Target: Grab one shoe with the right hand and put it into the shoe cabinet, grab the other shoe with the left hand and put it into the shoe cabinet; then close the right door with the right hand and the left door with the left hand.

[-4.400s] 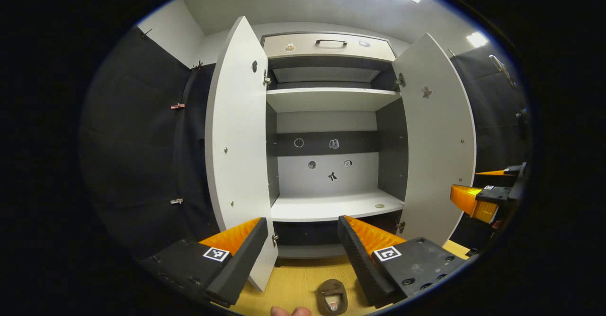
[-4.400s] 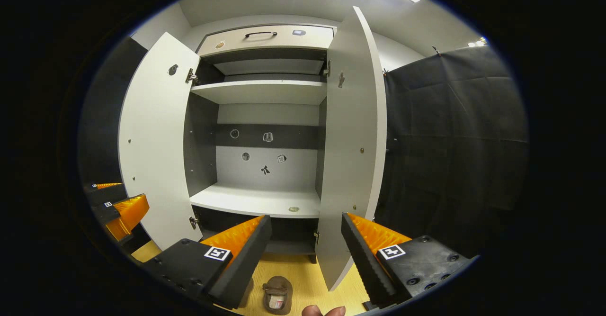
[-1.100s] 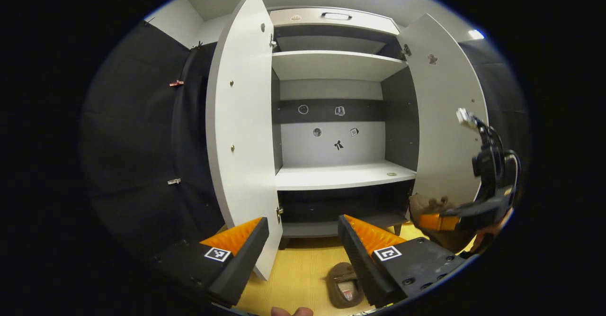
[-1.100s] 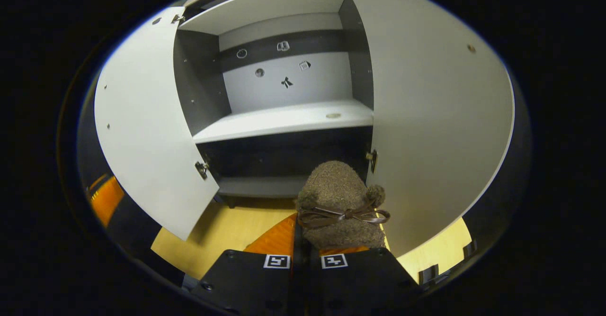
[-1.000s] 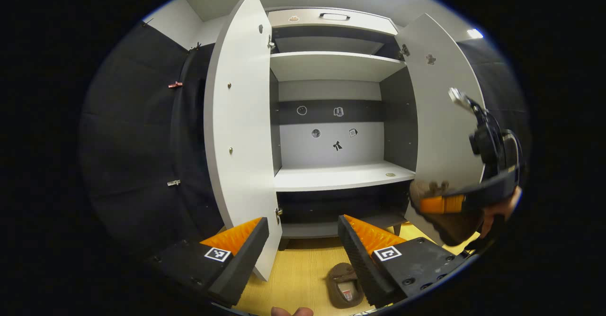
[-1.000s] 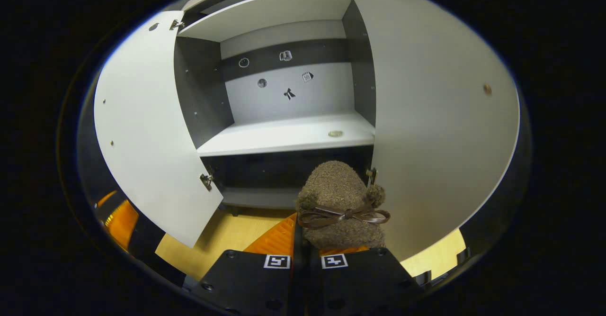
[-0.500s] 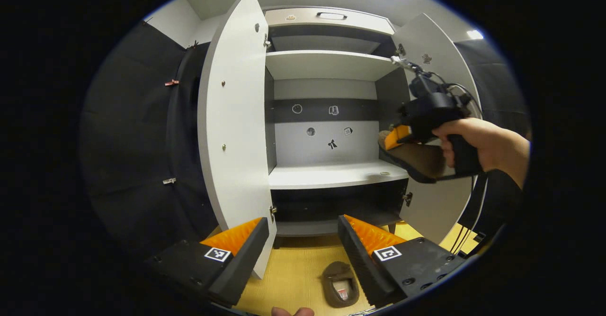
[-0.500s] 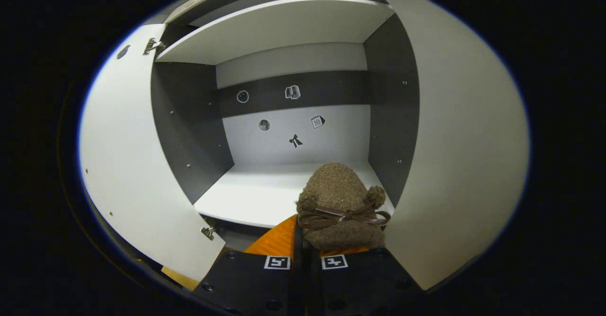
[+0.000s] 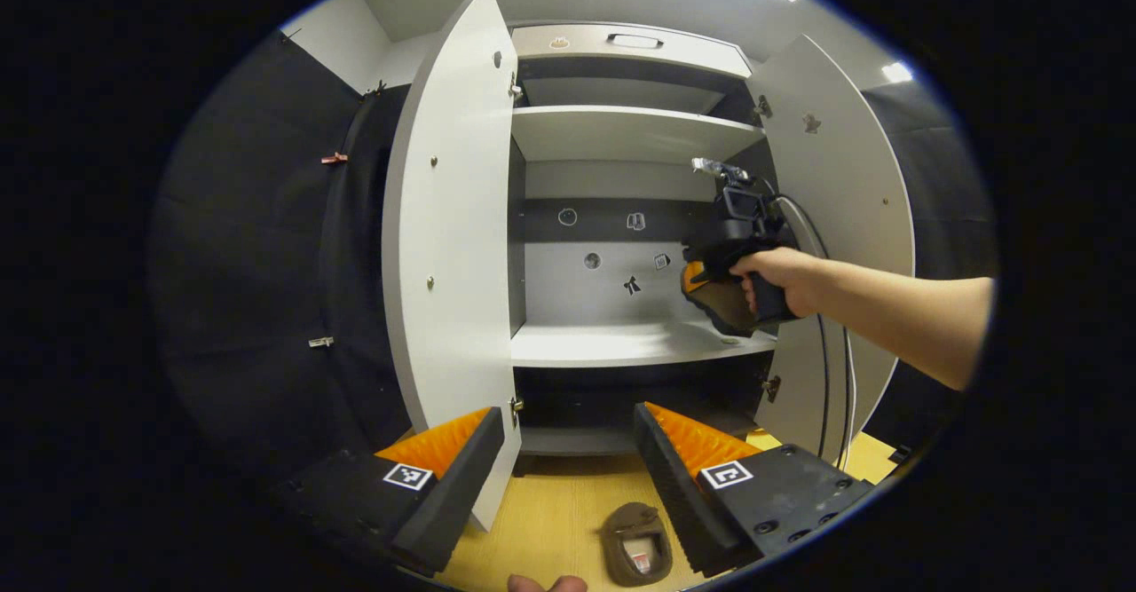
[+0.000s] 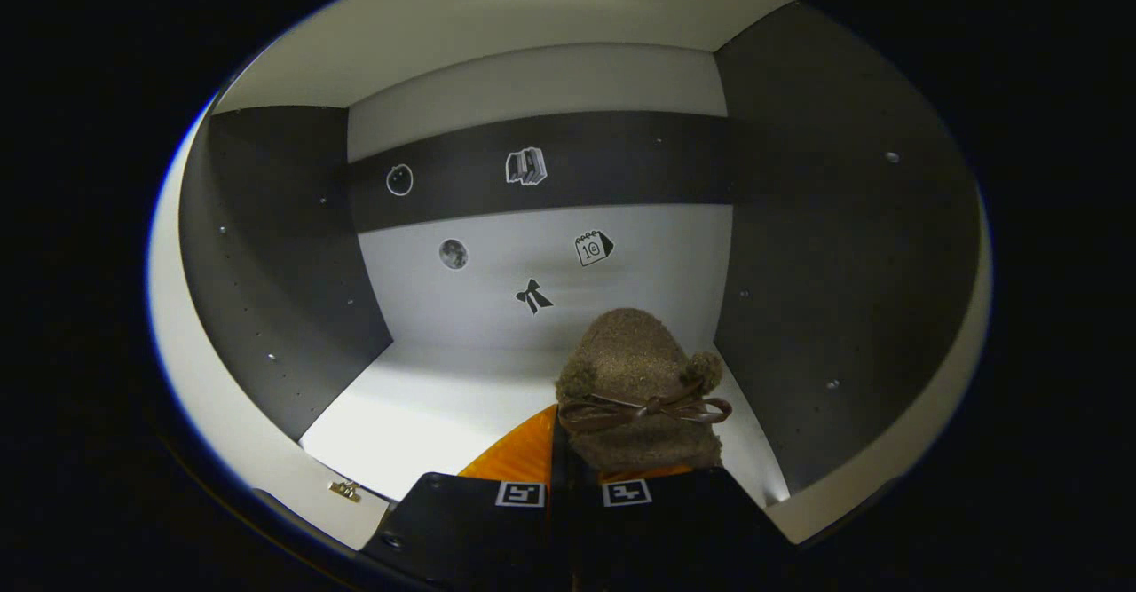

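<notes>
In the right gripper view, the right claw (image 10: 568,472) is clamped on a brown fuzzy slipper-style shoe with a thin leather bow (image 10: 641,390), its fingers pressed close together around the heel end. The shoe's toe points into the grey-and-white shoe cabinet (image 10: 284,246), above the white middle shelf (image 10: 426,406) (whether the sole touches the shelf cannot be told). Small stickers dot the cabinet's back panel (image 10: 550,246).

In the left gripper view, the same right claw (image 9: 701,277) shows farther off, held by a hand (image 9: 781,277) on a bare forearm, carrying the shoe (image 9: 723,303) just above the shelf (image 9: 621,343) at its right end. The tall white left door (image 9: 444,255) and the white right door (image 9: 843,210) both stand open. The left claw (image 9: 568,450) hangs low before the cabinet, its fingers apart and holding nothing. The other brown slipper-style shoe (image 9: 635,543) lies on the yellow wood-look floor (image 9: 550,530), just beside the left claw's right finger.
</notes>
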The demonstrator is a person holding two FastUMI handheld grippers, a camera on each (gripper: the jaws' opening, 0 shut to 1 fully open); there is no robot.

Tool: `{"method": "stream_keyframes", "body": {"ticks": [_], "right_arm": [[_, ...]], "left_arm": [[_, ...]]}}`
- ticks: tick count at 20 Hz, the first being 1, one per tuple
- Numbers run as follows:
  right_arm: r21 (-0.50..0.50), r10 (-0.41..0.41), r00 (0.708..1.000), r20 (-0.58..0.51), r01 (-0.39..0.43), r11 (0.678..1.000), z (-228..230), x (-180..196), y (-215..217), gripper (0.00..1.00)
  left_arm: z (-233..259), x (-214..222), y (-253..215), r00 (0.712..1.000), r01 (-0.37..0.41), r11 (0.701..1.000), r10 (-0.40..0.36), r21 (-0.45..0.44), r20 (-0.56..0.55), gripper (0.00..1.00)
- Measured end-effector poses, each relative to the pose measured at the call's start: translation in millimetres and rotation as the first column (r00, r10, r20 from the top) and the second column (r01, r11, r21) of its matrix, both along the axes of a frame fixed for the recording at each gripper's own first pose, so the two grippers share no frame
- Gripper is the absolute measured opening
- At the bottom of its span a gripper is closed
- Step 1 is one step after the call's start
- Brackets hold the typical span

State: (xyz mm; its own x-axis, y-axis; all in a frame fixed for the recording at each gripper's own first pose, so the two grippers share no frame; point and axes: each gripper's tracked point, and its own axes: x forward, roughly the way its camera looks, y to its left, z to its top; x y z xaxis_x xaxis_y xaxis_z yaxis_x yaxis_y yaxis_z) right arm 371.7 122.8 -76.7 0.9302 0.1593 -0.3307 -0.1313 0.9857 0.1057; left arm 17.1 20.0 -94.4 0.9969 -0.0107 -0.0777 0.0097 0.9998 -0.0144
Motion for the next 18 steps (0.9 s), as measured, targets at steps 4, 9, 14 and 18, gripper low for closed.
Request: {"method": "stream_keyframes", "body": {"ticks": [4, 9, 14, 18], "right_arm": [[-0.032, -0.01, 1.0, -0.016, 0.009, 0.999, -23, 39, 11, 0.09], [-0.092, -0.024, 0.998, -0.063, 0.018, 0.996, -53, 60, 16, 0.09], [-0.077, -0.062, 0.992, -0.109, 0.054, 0.996, -65, 66, 17, 0.13], [-0.047, -0.06, 0.985, -0.16, 0.053, 0.997, -68, 56, 15, 0.22]], "left_arm": [[-10, 0, -3, 1.0, -0.004, 1.0, 0.004, 0.002, -0.02, 0.94], [-32, -10, -2, 0.997, -0.013, 1.0, 0.013, -0.003, -0.078, 0.94], [-39, -14, 3, 0.994, -0.038, 0.999, 0.035, -0.027, -0.108, 0.94], [-37, -14, 4, 0.994, -0.04, 0.999, 0.039, -0.013, -0.103, 0.94]]}}
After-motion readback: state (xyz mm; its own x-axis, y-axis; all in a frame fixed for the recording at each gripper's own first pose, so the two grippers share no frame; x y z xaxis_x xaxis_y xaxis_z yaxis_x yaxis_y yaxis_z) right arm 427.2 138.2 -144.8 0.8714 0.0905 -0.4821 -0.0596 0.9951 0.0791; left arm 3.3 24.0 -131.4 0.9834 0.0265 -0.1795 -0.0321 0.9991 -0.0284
